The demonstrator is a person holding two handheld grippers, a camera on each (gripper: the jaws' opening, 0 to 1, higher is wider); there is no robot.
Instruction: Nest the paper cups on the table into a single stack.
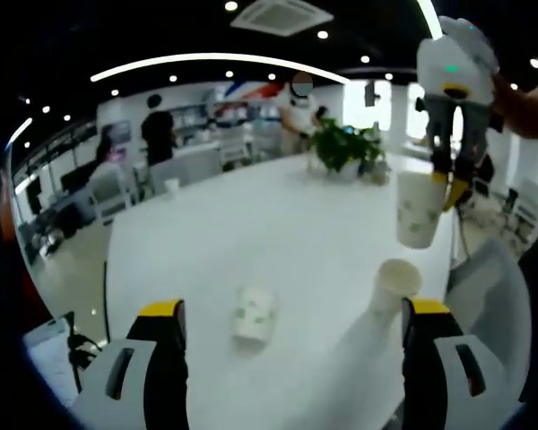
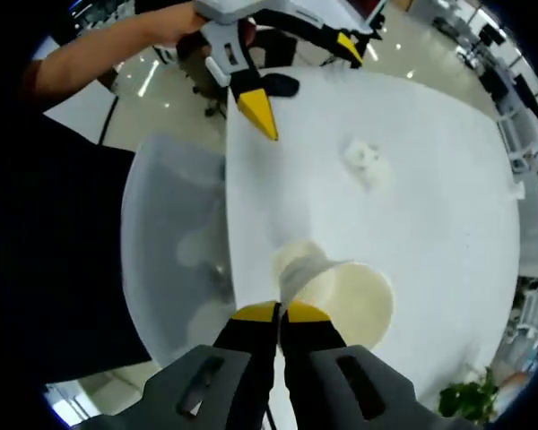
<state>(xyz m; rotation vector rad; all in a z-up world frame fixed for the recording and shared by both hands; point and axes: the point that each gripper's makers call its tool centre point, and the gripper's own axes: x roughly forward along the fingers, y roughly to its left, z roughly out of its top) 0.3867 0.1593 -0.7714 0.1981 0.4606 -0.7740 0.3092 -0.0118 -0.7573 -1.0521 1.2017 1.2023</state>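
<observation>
A: Where are the cups?
B: Right gripper [image 2: 279, 312] pinches one raised cup [image 1: 418, 210] by its rim; two cups [image 1: 254, 313] stand on the white surface [image 1: 278, 224].
A: Left gripper [image 1: 291, 309]?
B: Fingers spread apart, gripping nothing.

White cups [image 1: 419, 210], green leaf print

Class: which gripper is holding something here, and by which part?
The right gripper holds a paper cup by its rim; the left gripper is open, holding nothing.
</observation>
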